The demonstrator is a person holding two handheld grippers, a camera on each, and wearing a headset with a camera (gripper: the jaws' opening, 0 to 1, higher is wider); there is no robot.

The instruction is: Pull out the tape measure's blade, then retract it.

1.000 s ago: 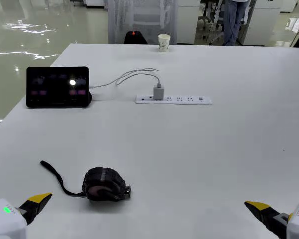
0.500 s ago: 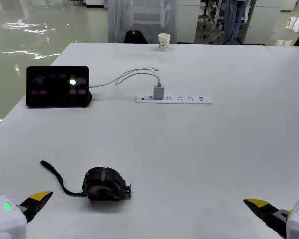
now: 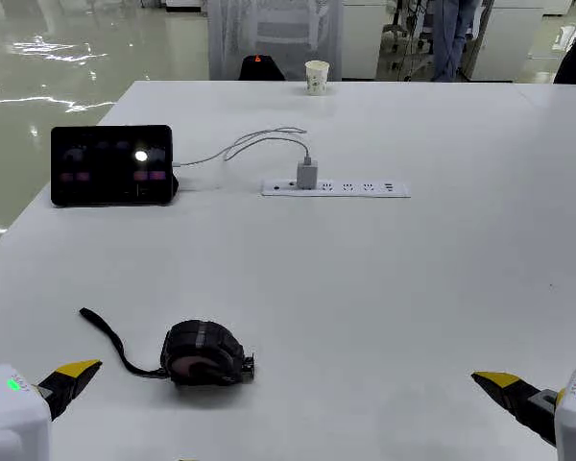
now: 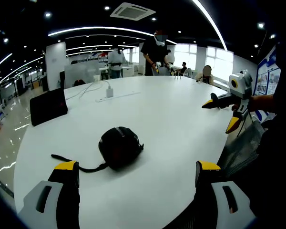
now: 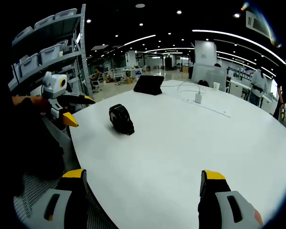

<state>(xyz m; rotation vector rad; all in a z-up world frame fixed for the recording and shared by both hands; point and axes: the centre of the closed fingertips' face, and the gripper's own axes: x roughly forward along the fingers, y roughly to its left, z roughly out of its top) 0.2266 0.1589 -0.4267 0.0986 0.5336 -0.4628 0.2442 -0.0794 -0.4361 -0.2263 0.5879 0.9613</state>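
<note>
A black tape measure [image 3: 205,353] lies on the white table [image 3: 384,279] near its front edge, its black wrist strap [image 3: 104,336] trailing to the left. The blade is wound in. It also lies ahead of the jaws in the left gripper view, tape measure [image 4: 119,146], and farther off in the right gripper view, tape measure [image 5: 121,118]. My left gripper [image 4: 135,172] is open, at the lower left corner of the head view, left gripper [image 3: 62,381]. My right gripper [image 5: 144,181] is open too, at the lower right, right gripper [image 3: 514,395]. Neither touches the tape measure.
A dark tablet [image 3: 111,166] stands at the left of the table. A white power strip [image 3: 336,188] with a plugged charger and cable lies mid-table. A paper cup [image 3: 316,78] sits at the far edge, with a chair behind it. People stand in the background.
The head camera tilted slightly, shifting the scene down. Both grippers sit a little lower in the picture. The tape measure has not moved.
</note>
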